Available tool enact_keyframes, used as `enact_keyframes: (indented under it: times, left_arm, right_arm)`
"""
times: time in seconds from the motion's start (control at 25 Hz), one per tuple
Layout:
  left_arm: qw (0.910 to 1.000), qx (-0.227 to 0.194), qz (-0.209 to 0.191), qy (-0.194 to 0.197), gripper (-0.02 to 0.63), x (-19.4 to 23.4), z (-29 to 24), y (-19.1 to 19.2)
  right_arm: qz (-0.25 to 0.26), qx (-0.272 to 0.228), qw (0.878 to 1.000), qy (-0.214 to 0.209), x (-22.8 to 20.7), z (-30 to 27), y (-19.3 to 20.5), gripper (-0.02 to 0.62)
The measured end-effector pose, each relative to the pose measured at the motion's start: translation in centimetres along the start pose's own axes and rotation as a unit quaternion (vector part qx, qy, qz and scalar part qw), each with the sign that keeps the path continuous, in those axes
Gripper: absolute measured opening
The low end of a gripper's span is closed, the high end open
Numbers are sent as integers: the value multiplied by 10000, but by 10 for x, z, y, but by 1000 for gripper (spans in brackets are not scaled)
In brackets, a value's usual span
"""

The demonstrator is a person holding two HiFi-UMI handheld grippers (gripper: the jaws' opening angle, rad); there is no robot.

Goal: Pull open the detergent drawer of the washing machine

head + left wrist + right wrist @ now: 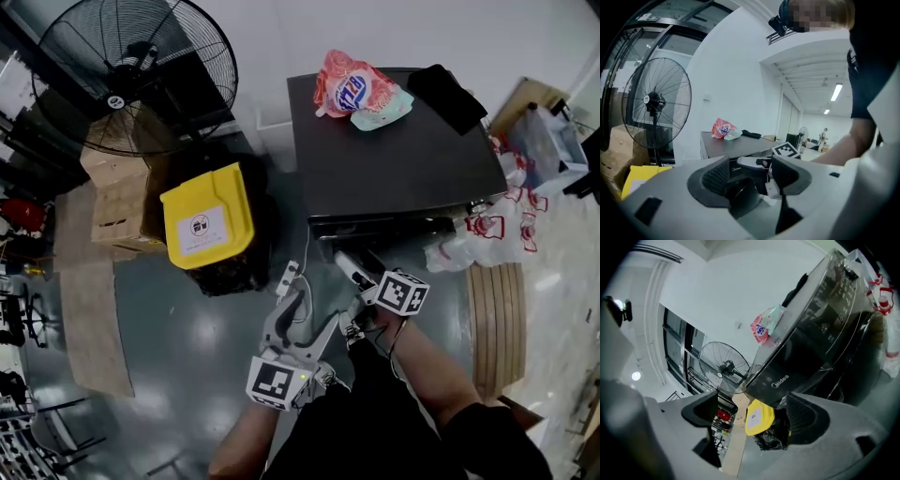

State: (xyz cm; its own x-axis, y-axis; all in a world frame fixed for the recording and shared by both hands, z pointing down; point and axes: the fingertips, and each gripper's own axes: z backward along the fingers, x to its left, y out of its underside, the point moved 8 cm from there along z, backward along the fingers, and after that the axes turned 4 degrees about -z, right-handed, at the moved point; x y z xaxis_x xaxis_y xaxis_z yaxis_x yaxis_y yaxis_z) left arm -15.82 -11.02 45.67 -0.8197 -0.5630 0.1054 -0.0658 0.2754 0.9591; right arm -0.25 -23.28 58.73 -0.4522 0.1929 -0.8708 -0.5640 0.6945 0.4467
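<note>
Right gripper view, washing machine (806, 357) lettered Midea

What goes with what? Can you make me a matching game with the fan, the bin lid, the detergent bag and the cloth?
Things:
1 fan
2 bin lid
3 detergent bag
4 cloth

Clues:
A yellow
B black, lying on the washing machine
C has a round wire cage
D pink and red

Pairs: 1-C, 2-A, 3-D, 4-B
</note>
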Motion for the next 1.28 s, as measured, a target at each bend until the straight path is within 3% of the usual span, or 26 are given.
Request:
enact_keyframes:
  times: [0.28,0.56,0.76,1.28]
  left_arm:
    - [9999,118,98,38,258,11,-34,5]
    - [9994,221,271,-5,258,22,-58,13]
    - [9989,291,367,-23,258,29,-68,16]
    - [9986,302,433,24,258,33,-73,18]
  right_arm:
    - [-1201,-151,9925,-189,-37,-24,-11,512]
    - [-1176,-71,9922,-416,-57,-45,-22,520]
    - [-1884,-47,9821,55,-69,-49,-19,537]
    - [-1968,-180,9801,175,-75,-57,-24,486]
